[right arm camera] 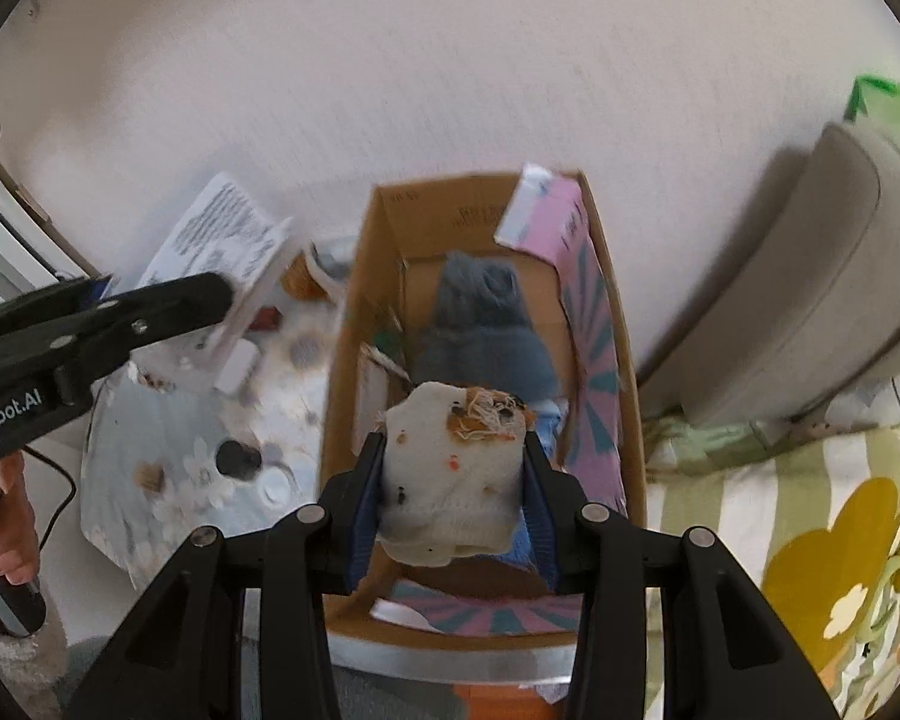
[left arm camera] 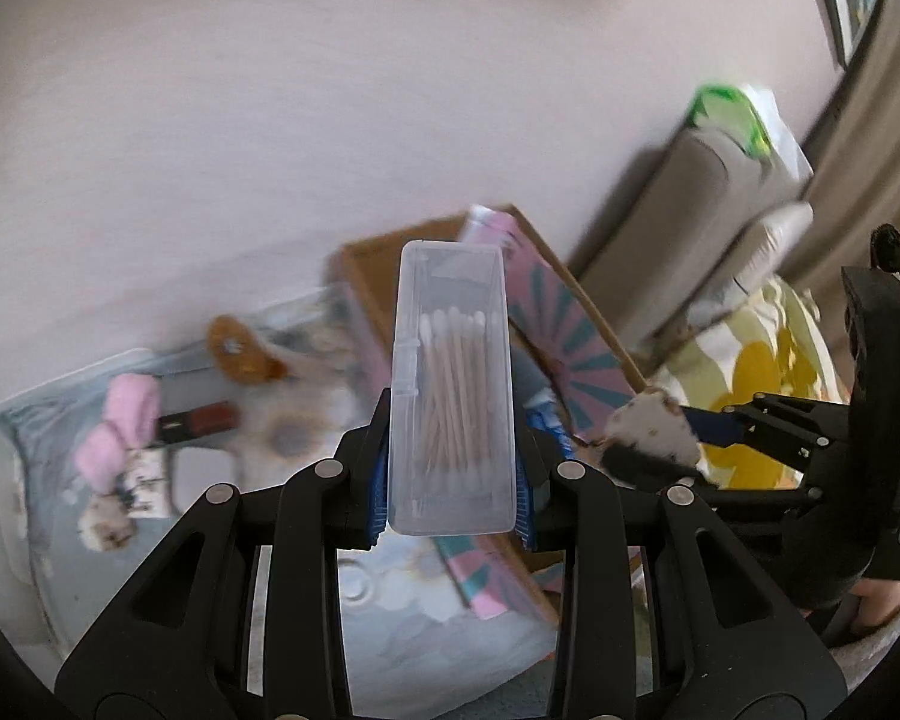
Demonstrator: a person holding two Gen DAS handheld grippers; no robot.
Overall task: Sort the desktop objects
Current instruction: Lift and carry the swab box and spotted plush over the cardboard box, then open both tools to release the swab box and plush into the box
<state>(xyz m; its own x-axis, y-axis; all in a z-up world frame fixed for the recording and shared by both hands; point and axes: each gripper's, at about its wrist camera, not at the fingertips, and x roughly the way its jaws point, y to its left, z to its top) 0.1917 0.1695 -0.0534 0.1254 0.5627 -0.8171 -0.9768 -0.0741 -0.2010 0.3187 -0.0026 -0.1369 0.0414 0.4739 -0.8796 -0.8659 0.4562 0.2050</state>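
Note:
My left gripper is shut on a clear plastic case of cotton swabs, held upright above the left edge of the cardboard box. My right gripper is shut on a white knitted sock with orange stitching, hanging over the open cardboard box. Inside that box lie a grey-blue knitted piece and a pink patterned flap. In the left wrist view the right gripper with the sock shows at the right. In the right wrist view the left gripper's fingers reach in from the left.
A pale blue flowered cloth left of the box bears a pink fuzzy thing, a dark red tube, an orange item, a black round lid and a printed leaflet. A beige cushion and flowered bedding lie right.

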